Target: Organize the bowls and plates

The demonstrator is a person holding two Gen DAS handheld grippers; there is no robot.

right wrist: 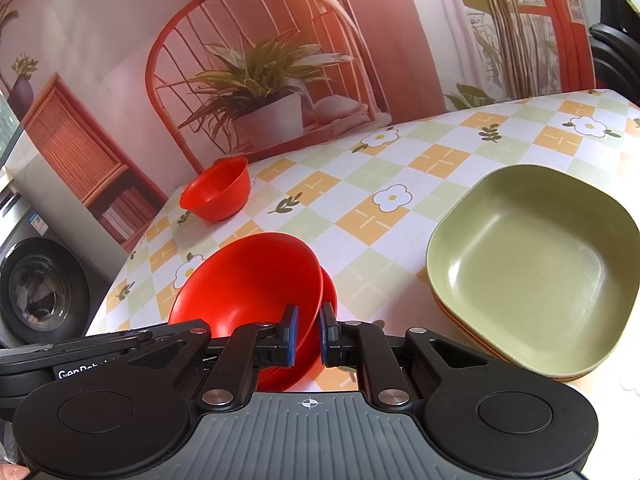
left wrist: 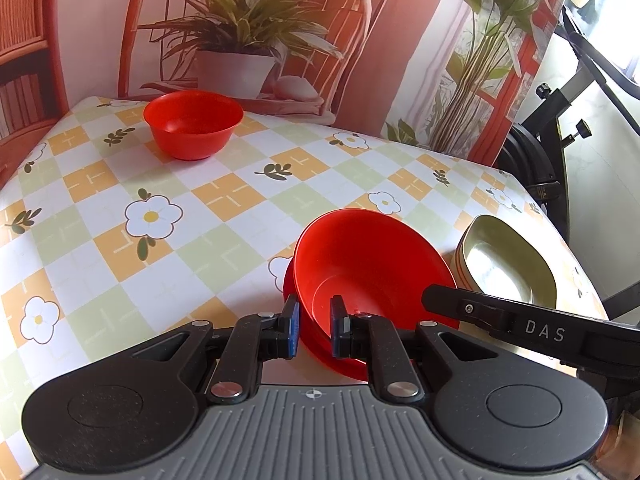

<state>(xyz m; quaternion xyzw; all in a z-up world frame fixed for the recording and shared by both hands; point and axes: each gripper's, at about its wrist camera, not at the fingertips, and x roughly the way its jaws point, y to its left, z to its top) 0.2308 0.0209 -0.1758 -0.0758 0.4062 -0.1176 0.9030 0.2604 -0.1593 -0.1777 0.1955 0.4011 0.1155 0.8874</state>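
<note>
Two red bowls [left wrist: 372, 268] sit nested and tilted at the near side of the flowered table [left wrist: 224, 248]. My left gripper [left wrist: 315, 330] is shut on their near rim, one finger outside the wall and one inside. In the right wrist view the same nested bowls [right wrist: 252, 284] are held at their right rim by my right gripper [right wrist: 309, 334], also shut. A third red bowl [left wrist: 192, 124] stands upright at the far side of the table, and it shows in the right wrist view too [right wrist: 216, 190]. A green square plate [right wrist: 532, 264] tops a stack of orange plates to the right of the bowls.
A printed backdrop [left wrist: 248, 40] of a chair and plants rises behind the table. A black metal stand [left wrist: 560, 120] is beyond the table's right edge. A washing machine [right wrist: 36, 288] sits below the table's left edge. The right gripper's black housing [left wrist: 532, 330] crosses in front of the green plate stack [left wrist: 504, 264].
</note>
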